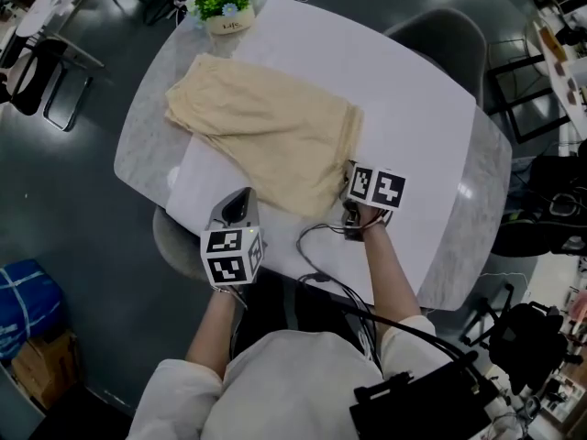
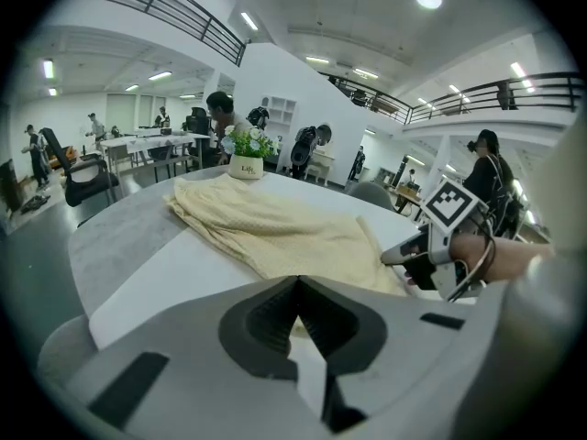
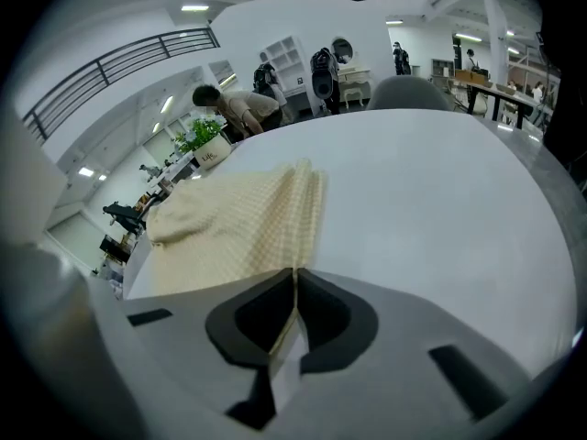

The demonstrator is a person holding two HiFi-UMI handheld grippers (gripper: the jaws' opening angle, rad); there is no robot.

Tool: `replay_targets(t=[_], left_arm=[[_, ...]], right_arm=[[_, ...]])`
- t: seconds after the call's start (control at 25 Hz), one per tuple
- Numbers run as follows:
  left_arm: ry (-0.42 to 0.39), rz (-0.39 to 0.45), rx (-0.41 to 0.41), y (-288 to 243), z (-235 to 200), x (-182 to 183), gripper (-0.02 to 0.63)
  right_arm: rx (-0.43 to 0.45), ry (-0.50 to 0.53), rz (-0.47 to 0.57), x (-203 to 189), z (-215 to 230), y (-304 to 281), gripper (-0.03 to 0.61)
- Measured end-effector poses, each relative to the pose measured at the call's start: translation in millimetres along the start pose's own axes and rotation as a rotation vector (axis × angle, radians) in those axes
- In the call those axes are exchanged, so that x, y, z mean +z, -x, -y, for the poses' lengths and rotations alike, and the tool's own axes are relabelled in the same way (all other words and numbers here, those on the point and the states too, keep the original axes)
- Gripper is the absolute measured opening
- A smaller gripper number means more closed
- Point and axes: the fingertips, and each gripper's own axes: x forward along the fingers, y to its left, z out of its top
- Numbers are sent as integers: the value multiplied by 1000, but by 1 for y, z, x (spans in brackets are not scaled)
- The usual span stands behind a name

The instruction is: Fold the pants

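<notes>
Pale yellow pants (image 1: 266, 131) lie flat on the white table (image 1: 413, 90), waistband end towards the far left. My left gripper (image 1: 240, 195) sits at the near left hem. In the left gripper view its jaws (image 2: 298, 280) meet with a sliver of the pants (image 2: 275, 232) pinched between them. My right gripper (image 1: 352, 167) is at the near right corner of the cloth. In the right gripper view the jaws (image 3: 295, 271) are shut on the folded edge of the pants (image 3: 238, 227). The right gripper (image 2: 404, 253) also shows in the left gripper view, tip on the cloth.
A small pot of flowers (image 1: 229, 12) stands at the table's far edge beyond the pants. A grey chair (image 1: 440, 35) is tucked in at the far right. Cables (image 1: 321, 246) trail over the near table edge between my arms. People and desks stand in the background.
</notes>
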Motion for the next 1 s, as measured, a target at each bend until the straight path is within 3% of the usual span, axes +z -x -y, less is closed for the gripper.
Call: replay_targets(t=[0.24,0.56,1.0], left_arm=[[5,6,-2,6,-5,-3,3],[36,55,7,18,-20,20,4],[69,140,45,58,-64,54,4]], right_arm=[[22,-35,61,4,-5,13,0],[89,-35,92,31,-39,32,0],[170,83,109,67,-125,57,0]])
